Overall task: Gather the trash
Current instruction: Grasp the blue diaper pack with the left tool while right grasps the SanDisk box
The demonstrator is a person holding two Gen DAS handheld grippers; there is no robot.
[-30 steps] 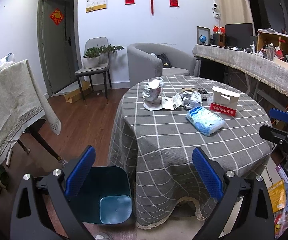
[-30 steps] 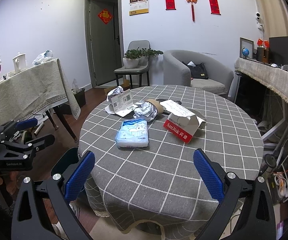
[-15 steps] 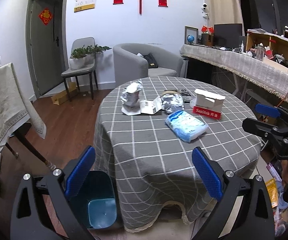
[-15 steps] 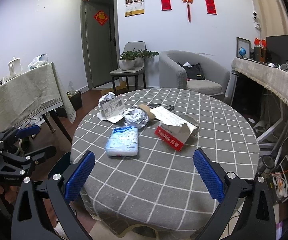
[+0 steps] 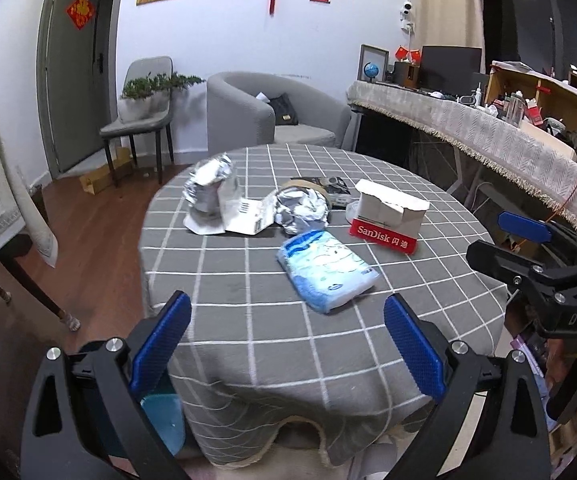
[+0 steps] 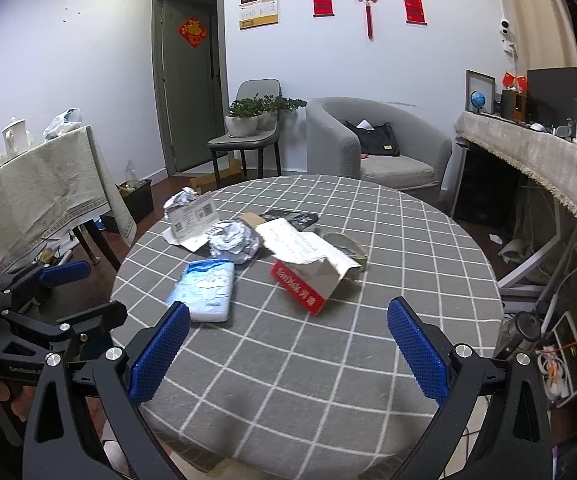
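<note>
Trash lies on a round table with a grey checked cloth (image 5: 248,280) (image 6: 408,264): a blue-white tissue pack (image 5: 326,270) (image 6: 208,289), a red-and-white SanDisk box (image 5: 388,216) (image 6: 308,272), a foil ball (image 5: 302,208) (image 6: 235,240), a crumpled foil wrapper (image 5: 208,184) (image 6: 180,200) and white card packaging (image 5: 244,216) (image 6: 194,216). My left gripper (image 5: 286,344) is open at the table's near edge, short of the tissue pack. My right gripper (image 6: 288,352) is open over the near cloth, nothing between its fingers.
A blue bin (image 5: 160,420) stands on the floor under the table's left edge. A cloth-covered side table (image 6: 48,176) is at the left, a grey armchair (image 6: 376,148) and a chair with a plant (image 6: 256,128) behind, a long draped counter (image 5: 488,132) at the right.
Both grippers have moved closer to the table and its trash. The left view has swung right and up, so the bin now sits mostly hidden at the bottom. Both stay open.
</note>
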